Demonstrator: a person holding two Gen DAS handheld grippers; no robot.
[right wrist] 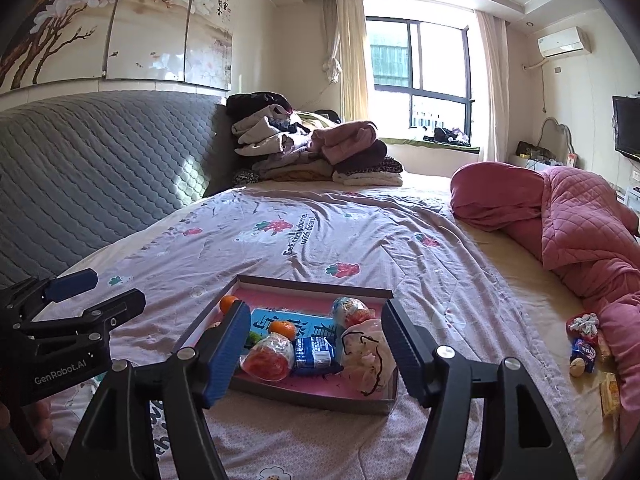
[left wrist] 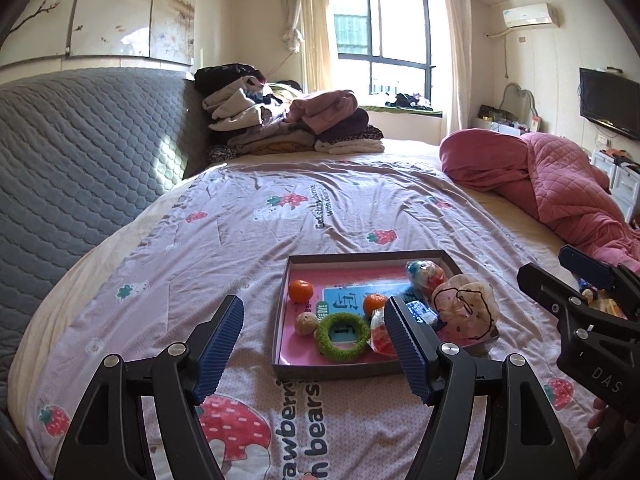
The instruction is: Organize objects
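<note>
Both claws empty, both spread wide. Left gripper (left wrist: 314, 344) hovers over the strawberry-print quilt (left wrist: 248, 216), jaws apart, nothing between the pads. Right gripper (right wrist: 314, 354) same: fingers splayed, nothing pinched, hanging just short of the tray.

Shallow grey cardboard tray with pink lining (left wrist: 280, 320) sits straight ahead of both claws, near edge just past the fingertips. Already in it:
- two small oranges (left wrist: 300, 291), one far-left, one mid-tray
- fuzzy green ring (left wrist: 343, 336), close to the left claw's right finger
- tan walnut-like ball (left wrist: 306, 323), just left of the ring
- crinkly clear-wrapped red snack (right wrist: 267, 357), near the right claw's left finger
- blue-and-white packet (right wrist: 315, 353), dead centre between the right claw's fingers
- pale pink drawstring pouch with black cord (right wrist: 366, 354), touching the tray's near-right wall, just inside the right finger
- colourful wrapped ball (right wrist: 352, 311), far side

Loose stuff is well off to the right of the right claw, beside the rumpled pink quilted blanket (right wrist: 580, 232): a red-white wrapped candy (right wrist: 583, 326), a small blue packet (right wrist: 585, 354), a yellow wrapped bar (right wrist: 610, 398).

My read: tray is the collection point, mostly filled. The spread claws fit a gap between picks. Right claw is the closer one to that pile, so it likely goes next.
</note>
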